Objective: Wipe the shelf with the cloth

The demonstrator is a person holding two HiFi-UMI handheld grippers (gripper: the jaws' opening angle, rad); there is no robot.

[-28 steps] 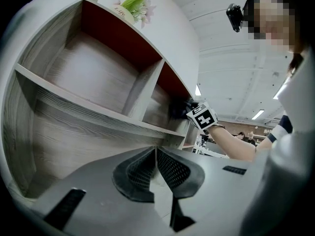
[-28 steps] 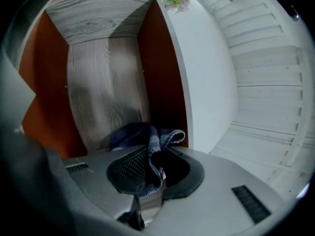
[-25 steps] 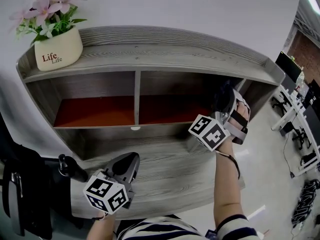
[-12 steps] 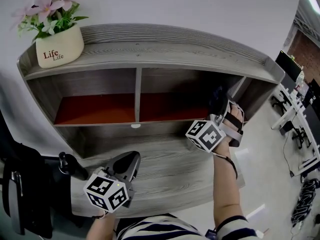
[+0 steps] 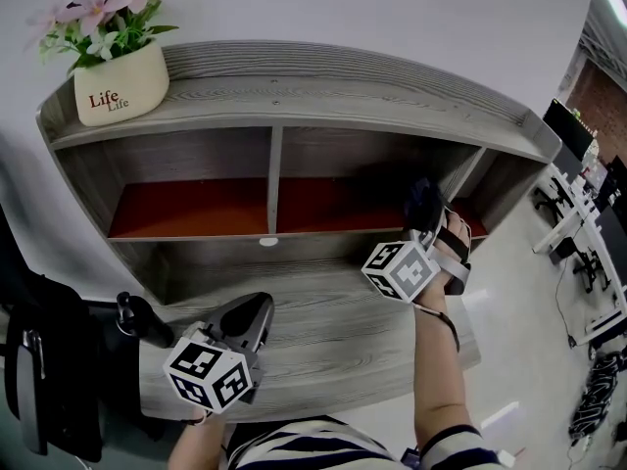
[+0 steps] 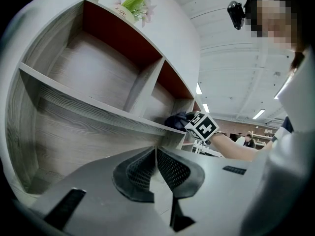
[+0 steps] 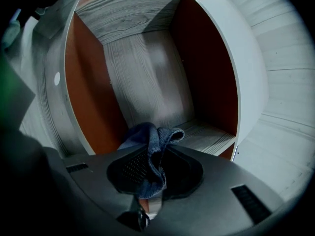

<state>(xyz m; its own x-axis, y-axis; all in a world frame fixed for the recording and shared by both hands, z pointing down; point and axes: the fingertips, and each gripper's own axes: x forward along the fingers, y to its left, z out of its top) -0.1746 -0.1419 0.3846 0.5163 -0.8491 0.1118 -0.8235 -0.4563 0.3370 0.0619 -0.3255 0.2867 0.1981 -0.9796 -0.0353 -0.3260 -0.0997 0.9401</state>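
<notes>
While the right gripper (image 5: pixel 428 215) clamps a bunched dark blue cloth (image 5: pixel 422 199) at the mouth of the right-hand compartment of a grey wooden shelf unit (image 5: pixel 323 96), the left gripper (image 5: pixel 250 318) hangs low before the bottom board, jaws pressed together on nothing. Whether the cloth touches the compartment's board is unclear. A good wipe likely means pressing the cloth flat and drawing long overlapping strokes into the back corners, with the hard jaw tips off the wood. An upright divider (image 5: pixel 273 179) and the unit's end wall limit the sweep. A potted pink flower (image 5: pixel 120 86) stands on the top board's left end, well apart
</notes>
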